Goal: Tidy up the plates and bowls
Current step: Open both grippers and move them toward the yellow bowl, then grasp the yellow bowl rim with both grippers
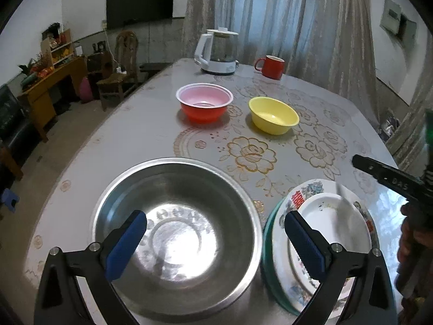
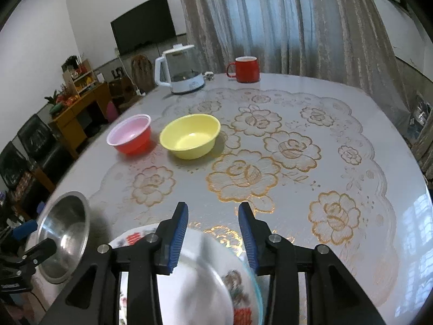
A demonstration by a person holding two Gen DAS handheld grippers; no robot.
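A wide, shallow stainless-steel bowl is sitting near the front edge of the round table with the gold-rose cloth, its polished bottom throwing back a bright glare. Just beside it, a stack of plates is resting: a small plain white plate is lying on a larger white plate with a red-and-floral rim, and a green-edged plate is peeking out underneath. The stack's near part is looking blurred in the right wrist view.

The left gripper is hanging above the steel bowl and the stack with its blue-padded jaws spread wide, gripping nothing. The right gripper is hovering over the stack's rim, jaws partly apart with nothing pinched between the pads.

Farther back, a red plastic bowl with a white rim and a yellow plastic bowl are standing side by side, apart from each other. At the far edge, a white electric kettle with a clear jug and a red mug are standing before the pale curtains.
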